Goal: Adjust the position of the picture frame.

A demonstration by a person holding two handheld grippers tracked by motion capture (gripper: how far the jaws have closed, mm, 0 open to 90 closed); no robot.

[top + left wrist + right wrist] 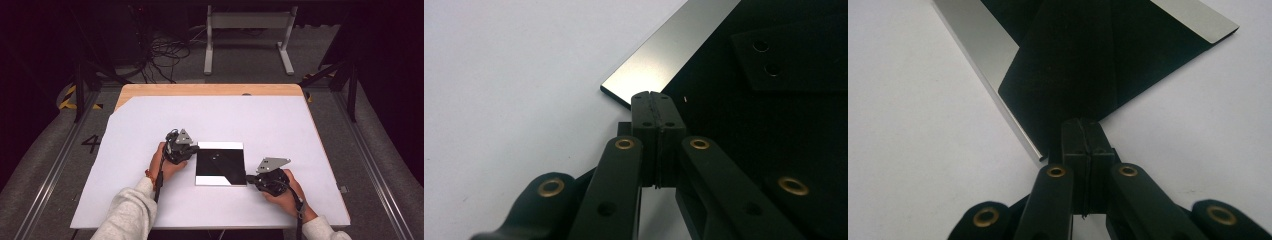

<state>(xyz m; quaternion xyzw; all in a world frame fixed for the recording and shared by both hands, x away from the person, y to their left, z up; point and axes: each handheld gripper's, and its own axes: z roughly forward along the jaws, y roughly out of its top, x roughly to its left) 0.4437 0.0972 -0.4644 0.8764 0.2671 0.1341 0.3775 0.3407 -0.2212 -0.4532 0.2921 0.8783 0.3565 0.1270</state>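
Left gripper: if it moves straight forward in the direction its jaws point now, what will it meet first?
Probably the mirror-like square panel. The left gripper has its jaws closed together right at the panel's corner, so it may already touch it; depth is unclear. Beyond lies the white table cover.

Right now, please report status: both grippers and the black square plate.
Left gripper shut at the black plate's left edge. Right gripper shut at its near right corner. Plate flat on white sheet; nothing in the way.

Two tools (187,149) (252,181) flank a black square sheet (220,163).
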